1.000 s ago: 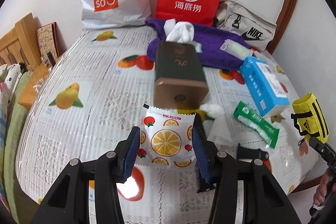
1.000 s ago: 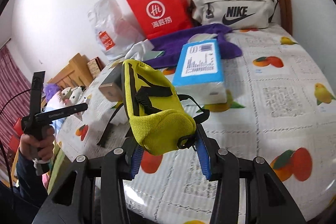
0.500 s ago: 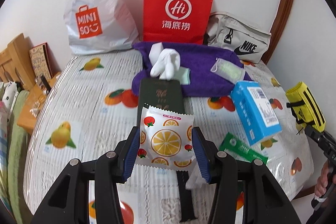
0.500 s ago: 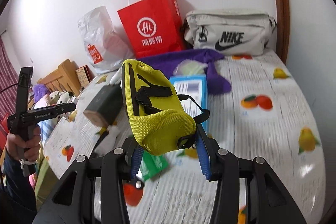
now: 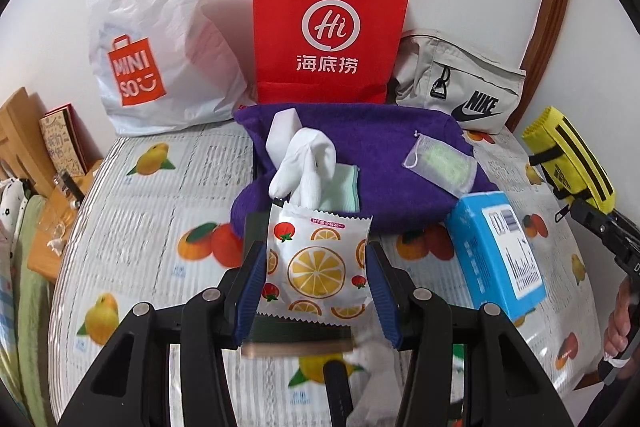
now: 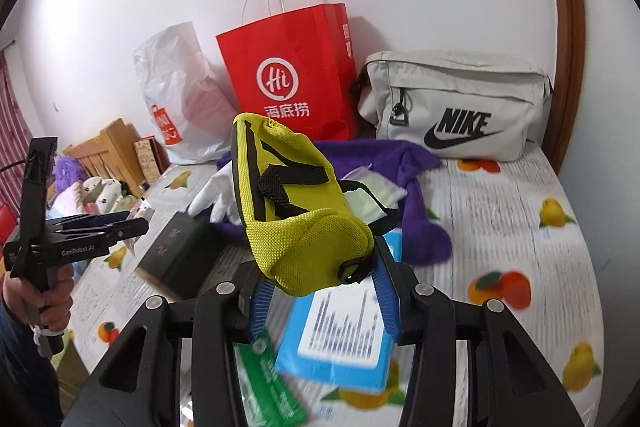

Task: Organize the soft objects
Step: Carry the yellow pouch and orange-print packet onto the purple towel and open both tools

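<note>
My left gripper [image 5: 316, 287] is shut on a white wet-wipe packet [image 5: 318, 267] printed with orange slices, held above the bed. My right gripper [image 6: 320, 291] is shut on a yellow mesh pouch [image 6: 296, 203] with black straps, also held in the air; the pouch shows at the right edge of the left wrist view [image 5: 568, 151]. A purple towel [image 5: 372, 147] lies at the back with a white glove [image 5: 304, 163], a pale green cloth [image 5: 340, 191] and a mesh sachet [image 5: 440, 167] on it.
A red paper bag [image 5: 328, 31], a white Miniso bag [image 5: 156, 27] and a grey Nike bag [image 6: 456, 107] stand against the wall. A blue tissue box [image 5: 500, 259], a dark green box [image 6: 180, 251] and a green packet [image 6: 276, 391] lie on the fruit-print bedspread [image 5: 160, 227].
Both grippers have moved forward toward the wall with their loads. The wipe packet was lifted off the bed and now hangs over the dark box, close to the purple towel.
</note>
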Action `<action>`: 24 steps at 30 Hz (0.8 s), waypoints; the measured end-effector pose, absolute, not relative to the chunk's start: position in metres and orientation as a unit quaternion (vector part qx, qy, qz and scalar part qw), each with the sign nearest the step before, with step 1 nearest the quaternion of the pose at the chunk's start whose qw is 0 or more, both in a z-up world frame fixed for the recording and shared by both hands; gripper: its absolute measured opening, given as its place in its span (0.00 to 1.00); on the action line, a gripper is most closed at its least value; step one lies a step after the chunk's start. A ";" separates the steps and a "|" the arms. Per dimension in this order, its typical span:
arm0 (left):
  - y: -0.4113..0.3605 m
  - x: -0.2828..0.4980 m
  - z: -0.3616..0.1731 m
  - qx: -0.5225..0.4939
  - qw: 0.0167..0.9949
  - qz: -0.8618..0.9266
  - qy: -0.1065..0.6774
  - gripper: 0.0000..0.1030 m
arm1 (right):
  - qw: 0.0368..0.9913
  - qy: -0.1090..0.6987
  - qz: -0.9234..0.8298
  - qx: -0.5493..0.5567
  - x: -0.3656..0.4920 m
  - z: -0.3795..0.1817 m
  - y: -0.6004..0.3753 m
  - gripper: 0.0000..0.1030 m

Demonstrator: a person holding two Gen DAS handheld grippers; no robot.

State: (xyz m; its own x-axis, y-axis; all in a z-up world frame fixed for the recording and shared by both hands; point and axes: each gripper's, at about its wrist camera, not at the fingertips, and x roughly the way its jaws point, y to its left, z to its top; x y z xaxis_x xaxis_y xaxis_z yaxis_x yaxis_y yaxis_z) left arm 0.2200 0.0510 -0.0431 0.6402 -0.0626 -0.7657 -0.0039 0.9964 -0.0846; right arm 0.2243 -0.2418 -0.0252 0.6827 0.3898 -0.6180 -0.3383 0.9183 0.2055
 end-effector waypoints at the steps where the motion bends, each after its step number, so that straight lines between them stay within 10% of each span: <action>1: 0.051 0.227 -0.044 -0.039 0.905 -0.016 0.424 0.46 | 0.916 0.346 0.198 0.035 0.230 -0.026 -0.240 0.44; 24: 0.045 0.328 -0.070 -0.046 0.893 -0.037 0.446 0.46 | 0.902 0.391 0.182 -0.006 0.336 -0.062 -0.217 0.44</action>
State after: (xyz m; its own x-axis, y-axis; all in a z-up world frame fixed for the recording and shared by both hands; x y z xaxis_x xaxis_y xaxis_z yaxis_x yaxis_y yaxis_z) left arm 0.3281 0.0447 -0.0703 0.5995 -0.1066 -0.7932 0.0246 0.9931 -0.1149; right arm 0.3363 -0.2165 -0.0620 0.6283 0.3245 -0.7071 -0.3339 0.9334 0.1317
